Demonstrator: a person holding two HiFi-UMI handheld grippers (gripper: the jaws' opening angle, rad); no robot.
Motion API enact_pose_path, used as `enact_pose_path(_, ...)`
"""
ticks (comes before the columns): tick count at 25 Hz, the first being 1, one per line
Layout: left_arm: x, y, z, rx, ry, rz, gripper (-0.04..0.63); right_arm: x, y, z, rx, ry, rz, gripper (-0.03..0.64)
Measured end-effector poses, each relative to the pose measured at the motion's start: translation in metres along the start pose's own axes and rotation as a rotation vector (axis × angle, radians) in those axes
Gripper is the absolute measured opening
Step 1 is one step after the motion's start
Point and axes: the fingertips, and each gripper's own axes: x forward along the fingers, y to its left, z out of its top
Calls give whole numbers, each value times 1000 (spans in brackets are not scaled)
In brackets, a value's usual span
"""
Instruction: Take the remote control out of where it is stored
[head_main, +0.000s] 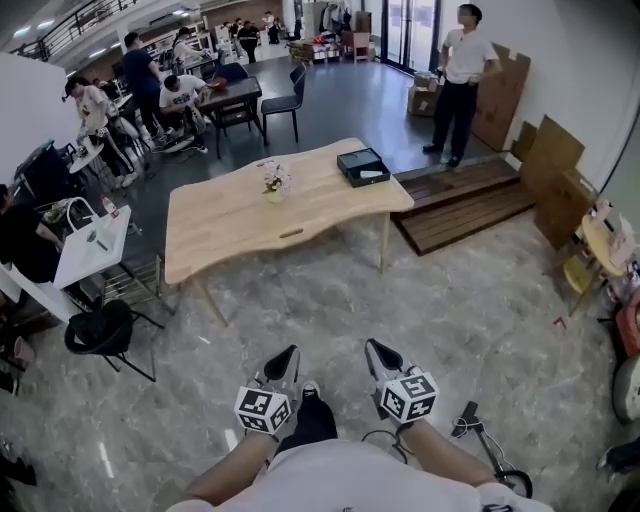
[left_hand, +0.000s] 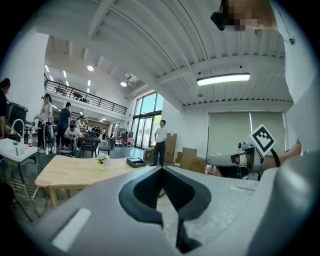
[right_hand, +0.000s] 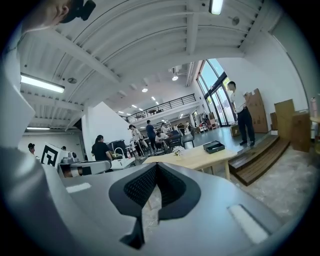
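- The wooden counter (head_main: 250, 215) stands well ahead of me.
- My left hand-held gripper (head_main: 287, 353) and right hand-held gripper (head_main: 373, 346) hang near my body, jaws pressed together on nothing.
- A dark box (head_main: 362, 165) sits at the counter's far right corner; I cannot make out the remote control.

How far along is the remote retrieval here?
Nothing looks done yet. The left gripper and right gripper are shut and empty, held close to the body, well short of the table. In hand: at most the approach. Left: reach the table, find the remote, perhaps in the dark box at its far corner, though no remote can be made out from here, and lift it out.
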Motion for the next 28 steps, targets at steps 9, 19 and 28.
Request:
enact_pose_path(9, 91, 71, 26, -16, 5, -51, 0, 92, -36, 28, 22, 16, -45, 28)
enact_pose_path(19, 175, 163, 62, -7, 1, -126, 0, 204, -65, 82, 21, -14, -127, 28)
enact_pose_path(28, 227, 203, 70, -3, 2, -196, 1, 256, -89, 110, 0, -52, -207, 28)
